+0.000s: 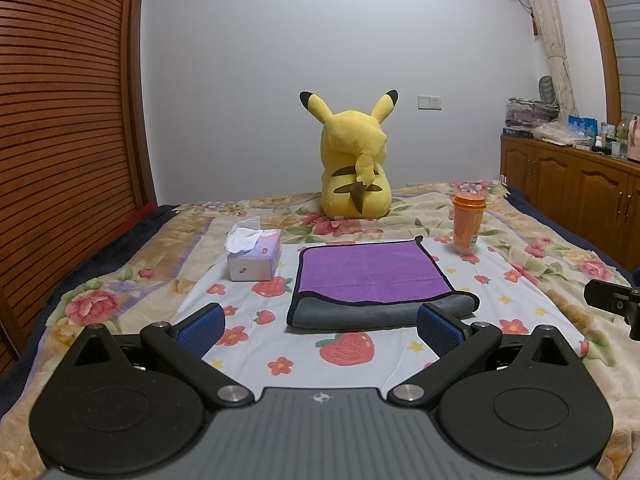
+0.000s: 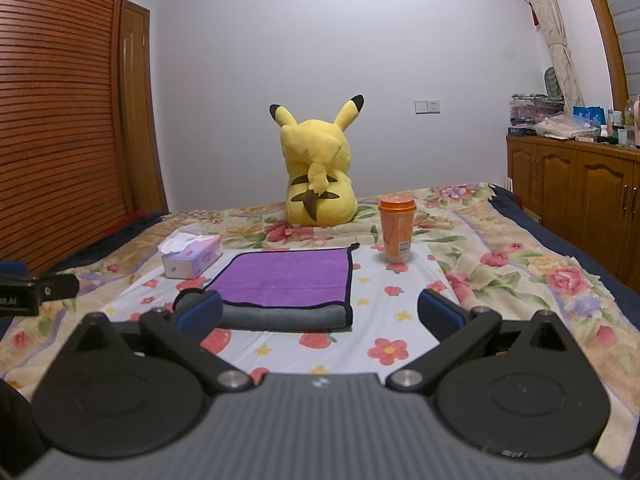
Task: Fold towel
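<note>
A towel (image 1: pixel 368 270), purple on top and grey underneath with black trim, lies folded on the flowered bed cover; the grey fold faces me. It also shows in the right wrist view (image 2: pixel 288 274). My left gripper (image 1: pixel 320 330) is open and empty, just short of the towel's near edge. My right gripper (image 2: pixel 320 314) is open and empty, near the towel's near right end; its left finger (image 2: pixel 200 312) overlaps the towel's near left corner in view. The right gripper's body shows at the right edge of the left wrist view (image 1: pixel 616 300).
A tissue box (image 1: pixel 256 258) stands left of the towel. An orange cup (image 1: pixel 467 224) stands behind its right side. A yellow plush toy (image 1: pixel 354 160) sits at the back. A wooden cabinet (image 1: pixel 580 192) runs along the right, a slatted wardrobe (image 1: pixel 60 120) on the left.
</note>
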The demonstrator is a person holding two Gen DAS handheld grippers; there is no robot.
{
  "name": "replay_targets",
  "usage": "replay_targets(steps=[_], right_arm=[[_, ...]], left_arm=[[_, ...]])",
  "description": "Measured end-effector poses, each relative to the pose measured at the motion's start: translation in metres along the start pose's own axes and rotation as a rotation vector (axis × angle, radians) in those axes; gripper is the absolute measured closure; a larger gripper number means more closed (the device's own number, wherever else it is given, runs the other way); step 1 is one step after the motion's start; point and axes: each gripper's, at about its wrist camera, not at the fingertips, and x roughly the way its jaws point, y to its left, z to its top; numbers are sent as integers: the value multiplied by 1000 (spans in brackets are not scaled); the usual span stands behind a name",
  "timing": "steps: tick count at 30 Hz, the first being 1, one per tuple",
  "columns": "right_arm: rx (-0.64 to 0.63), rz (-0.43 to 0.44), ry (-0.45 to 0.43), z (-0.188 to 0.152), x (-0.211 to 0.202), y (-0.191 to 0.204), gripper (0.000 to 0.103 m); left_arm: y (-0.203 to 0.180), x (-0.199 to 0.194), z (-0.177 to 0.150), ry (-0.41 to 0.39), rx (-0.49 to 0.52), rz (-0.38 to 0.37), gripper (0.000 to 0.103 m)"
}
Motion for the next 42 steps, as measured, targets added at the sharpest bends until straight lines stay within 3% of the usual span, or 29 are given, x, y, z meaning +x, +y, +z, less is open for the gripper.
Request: replay_targets(steps=[42], right_arm=[[-4, -3, 45, -6, 8, 2, 0]], left_arm=[[0, 14, -12, 37, 17, -18, 0]])
